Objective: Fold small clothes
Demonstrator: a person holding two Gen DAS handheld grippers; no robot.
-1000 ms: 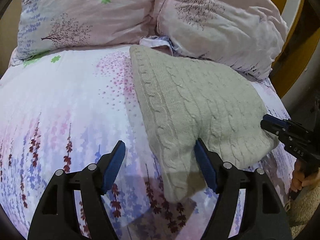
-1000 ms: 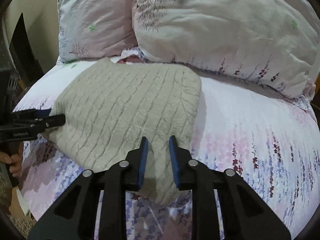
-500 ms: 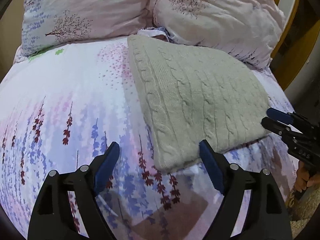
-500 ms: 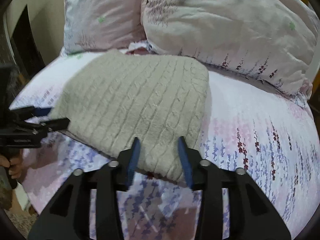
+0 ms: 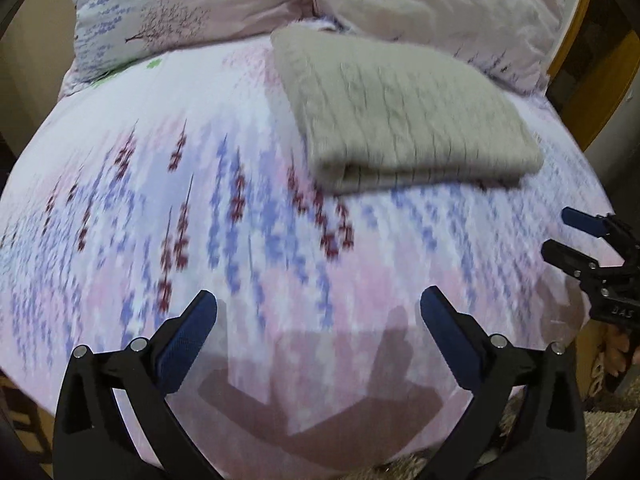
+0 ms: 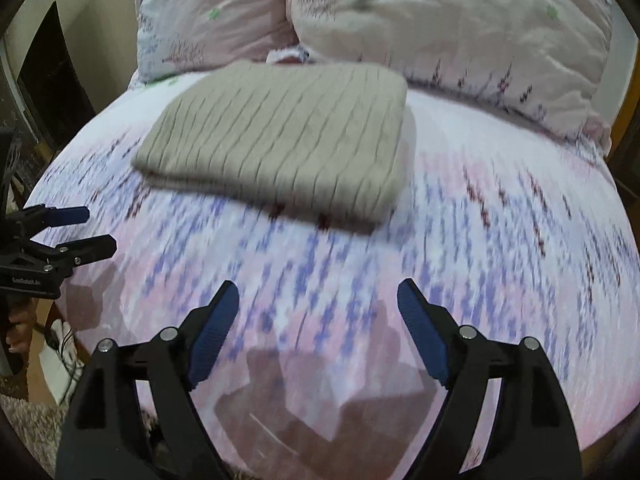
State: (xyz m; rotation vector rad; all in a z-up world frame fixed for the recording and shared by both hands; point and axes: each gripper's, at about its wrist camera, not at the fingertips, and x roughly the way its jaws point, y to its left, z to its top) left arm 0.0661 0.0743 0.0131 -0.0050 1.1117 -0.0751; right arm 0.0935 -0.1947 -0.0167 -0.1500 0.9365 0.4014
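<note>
A grey cable-knit sweater [image 5: 404, 112] [image 6: 280, 140] lies folded into a thick rectangle on the bed, its far edge just beside the two pillows [image 5: 432, 4] [image 6: 448, 28] at twelve o'clock. The flowered sheet [image 5: 200, 200] [image 6: 500, 240] spreads around it on every side. Both views are blurred. The left gripper [image 5: 318, 320] hangs over the near part of the sheet at six o'clock from the sweater, its fingers spread wide with nothing between them. The right gripper [image 6: 318, 312] does the same, also wide apart and empty, well clear of the sweater. In the left view, the right gripper [image 5: 560, 232] shows at three o'clock; in the right view, the left gripper [image 6: 96, 230] shows at nine o'clock.
</note>
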